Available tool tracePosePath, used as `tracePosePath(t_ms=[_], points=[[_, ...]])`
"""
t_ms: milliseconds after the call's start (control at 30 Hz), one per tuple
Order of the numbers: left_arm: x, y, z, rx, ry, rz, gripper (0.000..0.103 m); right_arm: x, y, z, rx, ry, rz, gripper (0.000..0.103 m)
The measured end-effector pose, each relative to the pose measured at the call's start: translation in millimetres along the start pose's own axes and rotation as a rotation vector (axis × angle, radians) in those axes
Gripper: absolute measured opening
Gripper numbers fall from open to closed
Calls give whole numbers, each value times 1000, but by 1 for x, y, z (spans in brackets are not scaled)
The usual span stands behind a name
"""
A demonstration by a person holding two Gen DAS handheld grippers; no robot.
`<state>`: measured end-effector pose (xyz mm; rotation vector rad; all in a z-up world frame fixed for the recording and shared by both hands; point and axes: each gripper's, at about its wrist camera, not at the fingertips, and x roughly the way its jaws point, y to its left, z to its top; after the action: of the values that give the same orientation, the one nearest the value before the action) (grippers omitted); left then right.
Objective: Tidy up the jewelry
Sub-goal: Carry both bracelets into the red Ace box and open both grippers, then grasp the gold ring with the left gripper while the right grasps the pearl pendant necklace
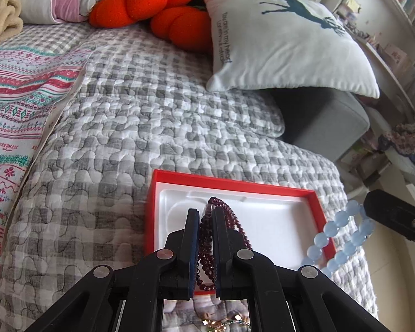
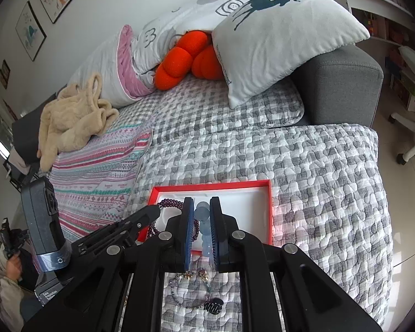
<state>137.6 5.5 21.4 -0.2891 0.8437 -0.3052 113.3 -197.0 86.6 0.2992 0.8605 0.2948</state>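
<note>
Two grippers hang over one red box (image 1: pixel 316 202) on the bed (image 1: pixel 119 127). The left gripper (image 1: pixel 206 215) pinches one dark purple bead strand (image 1: pixel 207 262); the right gripper (image 2: pixel 201 207) pinches one pale blue bead bracelet (image 2: pixel 202 214). One more bracelet (image 2: pixel 191 290) lies nearby.

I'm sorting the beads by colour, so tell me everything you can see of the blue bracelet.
The blue bracelet is a loop of round, pale blue, translucent beads that look like glass or stone, all alike in size. The right gripper is shut on it, a few beads pinched between its pads, and the rest hangs free in a slack oval. It is off the quilt, above the right edge of the red box. Whether the lowest beads touch the box cannot be told.
</note>
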Motion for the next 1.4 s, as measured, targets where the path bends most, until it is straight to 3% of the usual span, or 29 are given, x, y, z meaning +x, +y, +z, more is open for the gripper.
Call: tracePosePath(t_ms=[233, 567, 967, 1100, 1200, 1333, 1400], points=[[17, 3, -4, 27, 8, 57, 3, 21, -3, 2, 5, 6, 36, 12], [22, 0, -7, 44, 19, 77, 3, 47, -37, 4, 55, 32, -25, 12], [21, -4, -7, 69, 33, 97, 8, 56, -43, 1, 15, 32, -92, 14], [10, -11, -11, 98, 29, 97, 24, 43, -47, 2, 21, 13, -102, 30], [-4, -15, -17, 130, 19, 91, 30, 30, -47, -2, 19, 2, -104, 35], [-22, -15, -29, 156, 21, 99, 57, 18, -47, -13, -7, 13, -128, 41], [-29, -12, -37, 157, 39, 99, 66, 12, -49, -19, -12, 18, -143, 50]])
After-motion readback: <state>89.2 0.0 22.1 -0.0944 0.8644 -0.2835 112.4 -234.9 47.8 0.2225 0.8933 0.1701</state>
